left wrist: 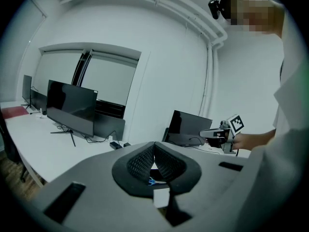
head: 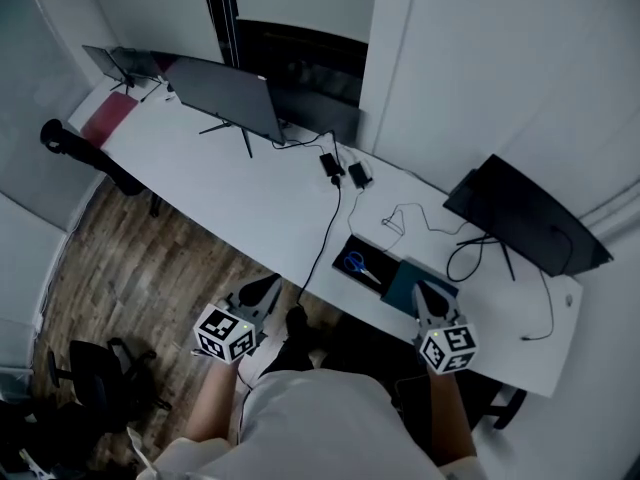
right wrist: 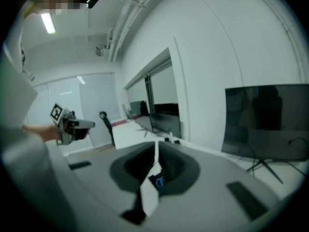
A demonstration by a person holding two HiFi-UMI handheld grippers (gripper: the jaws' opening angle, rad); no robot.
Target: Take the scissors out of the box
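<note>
Blue-handled scissors point(head: 356, 264) lie in an open black box point(head: 386, 261) near the front edge of the white desk point(head: 260, 208). A dark teal lid point(head: 405, 280) lies against the box's right side. My left gripper point(head: 268, 288) hangs off the desk's front edge, left of the box, with its jaws together and nothing held. My right gripper point(head: 421, 292) hovers over the lid, jaws together and empty. The scissors point(left wrist: 153, 181) show small below the left gripper point(left wrist: 154, 146), and the scissors point(right wrist: 158, 180) show below the right gripper point(right wrist: 156, 146).
A monitor point(head: 228, 93) stands at the back left and another monitor point(head: 525, 218) at the right. Black cables and power adapters point(head: 333, 165) run across the desk toward the box. An office chair point(head: 100, 378) stands on the wooden floor at the lower left.
</note>
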